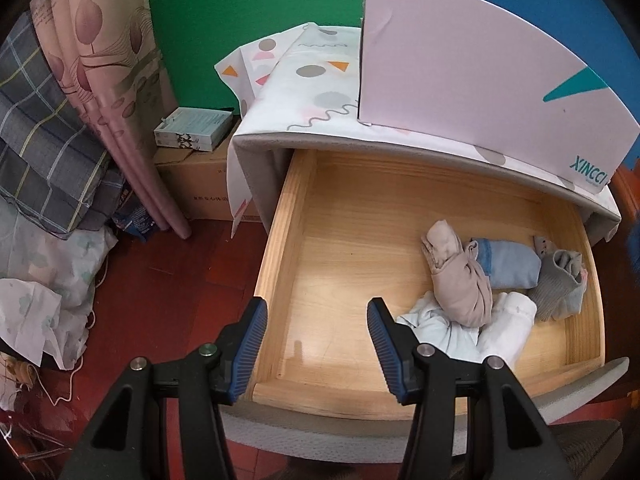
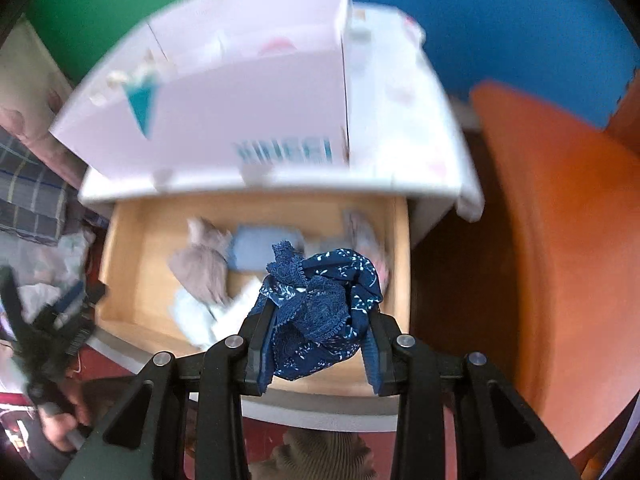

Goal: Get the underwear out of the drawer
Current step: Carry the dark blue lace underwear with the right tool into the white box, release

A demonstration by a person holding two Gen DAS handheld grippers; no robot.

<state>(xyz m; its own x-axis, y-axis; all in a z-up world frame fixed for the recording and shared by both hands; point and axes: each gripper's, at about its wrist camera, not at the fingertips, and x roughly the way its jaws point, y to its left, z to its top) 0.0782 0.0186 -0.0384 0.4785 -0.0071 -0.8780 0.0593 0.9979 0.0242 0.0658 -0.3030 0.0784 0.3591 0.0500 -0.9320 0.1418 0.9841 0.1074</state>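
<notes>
Your right gripper point(image 2: 320, 320) is pinching the underwear point(image 2: 320, 312), a crumpled dark navy piece with a small white sprig print and scalloped navy lace along its edges. The bundle is bunched between the two blue pads, with a lace tuft standing up above the fingertips and a fold hanging down below them. In the right wrist view it sits in front of the open drawer point(image 2: 120, 240), clear of the garments that lie inside; that view is blurred behind the bundle.

Your left gripper point(image 1: 316, 320) stands with its jaws spread and nothing between them, over the front left part of the drawer, where the pale wood floor is bare. In the right wrist view a hand point(image 2: 60, 428) grips its handle at the lower left.

In the drawer's right half you have a beige rolled garment point(image 1: 460, 280), a light blue folded piece point(image 1: 512, 264), a white garment point(image 1: 460, 328) at the front, and a grey ribbed item point(image 1: 560, 284) against the right wall. The beige roll lies across the white garment and touches the light blue piece.

A white box point(image 1: 480, 80) with teal lettering sits on the patterned cloth point(image 1: 312, 80) above the drawer.
</notes>
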